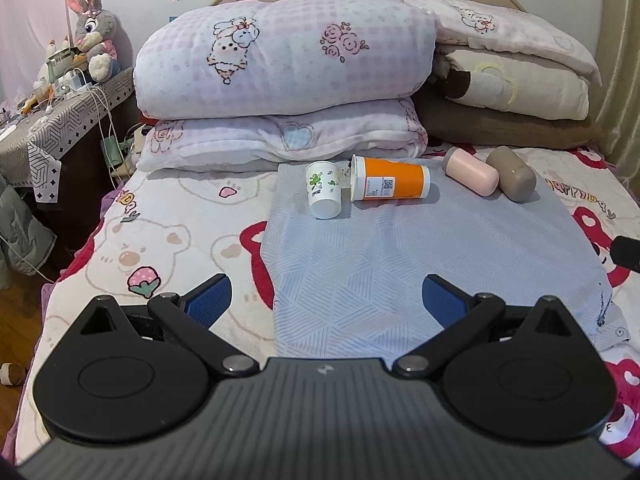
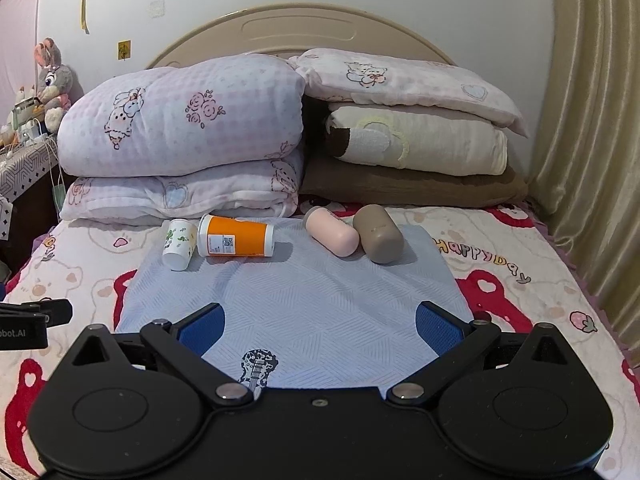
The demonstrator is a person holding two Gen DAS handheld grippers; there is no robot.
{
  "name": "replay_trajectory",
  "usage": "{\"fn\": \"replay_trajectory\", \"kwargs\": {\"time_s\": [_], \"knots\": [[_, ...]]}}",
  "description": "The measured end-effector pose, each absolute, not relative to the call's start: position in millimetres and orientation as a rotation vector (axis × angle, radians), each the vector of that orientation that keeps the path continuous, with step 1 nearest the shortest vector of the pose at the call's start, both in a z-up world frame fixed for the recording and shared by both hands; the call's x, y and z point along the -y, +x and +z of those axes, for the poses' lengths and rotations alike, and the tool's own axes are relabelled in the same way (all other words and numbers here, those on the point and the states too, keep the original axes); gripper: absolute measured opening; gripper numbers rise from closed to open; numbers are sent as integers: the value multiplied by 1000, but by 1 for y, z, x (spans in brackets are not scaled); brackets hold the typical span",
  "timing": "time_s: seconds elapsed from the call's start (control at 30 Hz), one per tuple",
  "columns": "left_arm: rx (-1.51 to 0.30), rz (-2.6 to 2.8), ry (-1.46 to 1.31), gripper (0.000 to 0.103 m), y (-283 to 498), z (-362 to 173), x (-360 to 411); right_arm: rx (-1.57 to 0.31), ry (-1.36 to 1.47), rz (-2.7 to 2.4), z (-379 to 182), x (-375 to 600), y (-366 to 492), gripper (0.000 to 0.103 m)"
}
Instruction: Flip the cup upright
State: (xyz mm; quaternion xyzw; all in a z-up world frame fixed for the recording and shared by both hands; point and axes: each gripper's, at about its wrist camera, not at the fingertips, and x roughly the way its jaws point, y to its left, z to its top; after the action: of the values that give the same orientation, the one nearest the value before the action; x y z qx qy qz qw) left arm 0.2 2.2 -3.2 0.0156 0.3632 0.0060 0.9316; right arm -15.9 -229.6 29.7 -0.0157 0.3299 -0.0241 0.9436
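Both claws hung back, nothing touched yet. Left gripper [image 1: 326,296] spread wide, empty; right gripper [image 2: 320,326] likewise spread, pinching nothing. Four cups down on their sides well ahead, at the far end of the blue mat [image 1: 400,264]: white cup [image 1: 323,190] ahead and a touch left of the left claw, orange cup [image 1: 390,183] just beside it, seemingly touching; pink cup [image 2: 332,232] dead ahead of the right claw, brown cup [image 2: 378,234] pressed against its right flank. Best taken, probably, across the body near the mouth, then swung up onto the base; soft bedding, so set down gently or risked a topple. Plenty of open mat between claws and cups. Tight at the far edge though: stacked quilts [image 1: 280,80] right behind the cups. Neighbours touching, so little finger room between pairs.
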Motion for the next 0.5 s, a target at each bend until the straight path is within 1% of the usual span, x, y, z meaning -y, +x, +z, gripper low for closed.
{"fn": "replay_trajectory", "kwargs": {"time_s": [0.5], "knots": [[-743, 27, 38, 103, 1, -6, 1, -691, -18, -49, 25, 228, -14, 103]]}}
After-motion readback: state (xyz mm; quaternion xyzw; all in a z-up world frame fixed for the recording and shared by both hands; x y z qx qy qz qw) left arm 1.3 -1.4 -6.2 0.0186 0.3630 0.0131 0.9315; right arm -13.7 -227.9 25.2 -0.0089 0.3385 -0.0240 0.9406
